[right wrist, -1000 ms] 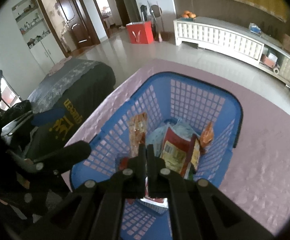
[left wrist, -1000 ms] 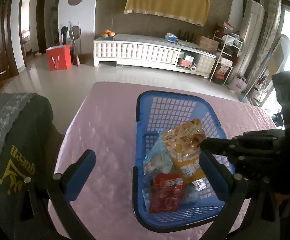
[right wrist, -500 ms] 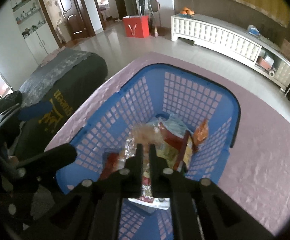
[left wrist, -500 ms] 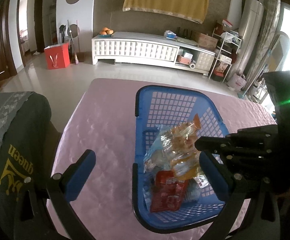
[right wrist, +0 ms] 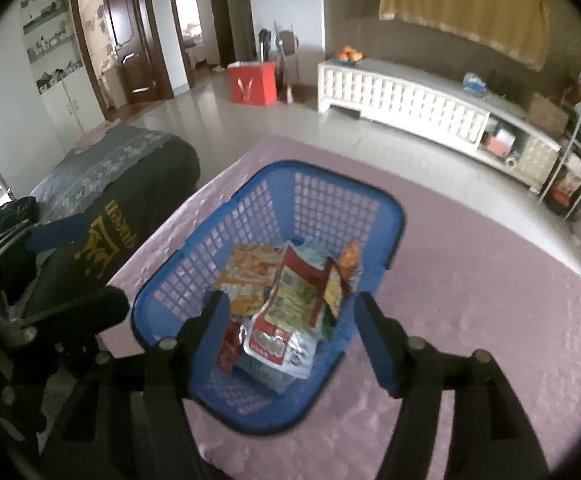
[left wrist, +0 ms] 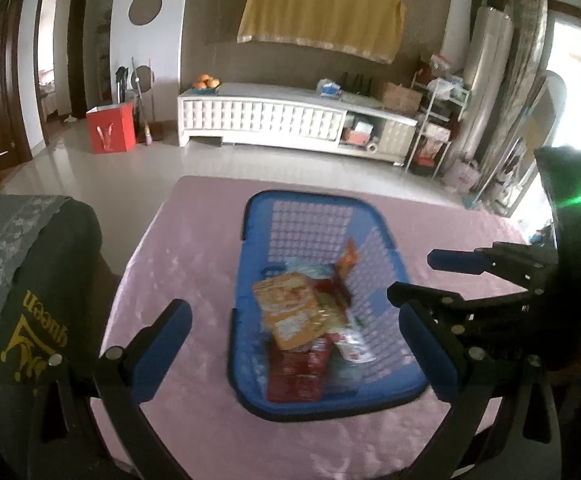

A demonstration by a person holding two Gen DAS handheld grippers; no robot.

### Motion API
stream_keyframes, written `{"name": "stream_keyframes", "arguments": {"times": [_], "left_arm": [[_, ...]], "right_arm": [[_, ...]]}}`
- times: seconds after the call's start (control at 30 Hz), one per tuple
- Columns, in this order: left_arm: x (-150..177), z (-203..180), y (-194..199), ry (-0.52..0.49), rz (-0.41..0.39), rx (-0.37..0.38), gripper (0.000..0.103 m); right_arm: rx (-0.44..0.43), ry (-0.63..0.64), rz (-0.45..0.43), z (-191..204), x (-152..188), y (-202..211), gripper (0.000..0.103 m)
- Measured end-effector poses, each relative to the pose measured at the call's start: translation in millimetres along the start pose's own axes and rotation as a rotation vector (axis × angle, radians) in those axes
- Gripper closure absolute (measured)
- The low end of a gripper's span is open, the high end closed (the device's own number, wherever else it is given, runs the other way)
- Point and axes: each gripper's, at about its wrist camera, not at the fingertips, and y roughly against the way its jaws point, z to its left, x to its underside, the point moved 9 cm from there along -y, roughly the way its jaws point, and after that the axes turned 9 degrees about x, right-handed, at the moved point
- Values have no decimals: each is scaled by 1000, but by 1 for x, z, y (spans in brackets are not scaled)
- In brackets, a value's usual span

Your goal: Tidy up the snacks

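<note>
Once clamped, right gripper point(right wrist: 286, 332) jaws are opening (orange packet point(right wrist: 246, 276) dropped).

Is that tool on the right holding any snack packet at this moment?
No: the right gripper has opening jaws with nothing between them, and the snack packets lie loose in the blue basket.

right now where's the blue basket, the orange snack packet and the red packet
blue basket point(left wrist: 314, 204): left wrist view, on its far rim
orange snack packet point(left wrist: 290, 300): left wrist view, middle of its printed face
red packet point(left wrist: 296, 376): left wrist view, centre of the pack
</note>
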Motion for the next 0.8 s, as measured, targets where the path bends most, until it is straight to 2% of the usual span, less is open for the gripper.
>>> {"name": "stream_keyframes", "arguments": {"times": [0.07,0.13,0.27,0.33,0.6,0.8], "left_arm": [[-2,-11,9,-15,-19,-9,1],[-3,-20,21,-22,-41,-38,1],[-9,-48,63,-20,-153,-58,0],[-10,-61,79,-23,-187,-59,0],[-2,-111,139,-48,-302,-102,0],[16,-133,163,-54,-323,-104,0]], "right_arm": [[5,-6,-35,-3,2,20,30],[-17,3,-72,0,4,42,22],[47,-27,-190,-13,5,91,8],[72,-50,-222,-21,7,108,0],[130,-54,-301,-31,34,175,0],[149,-26,-336,-23,52,196,0]]}}
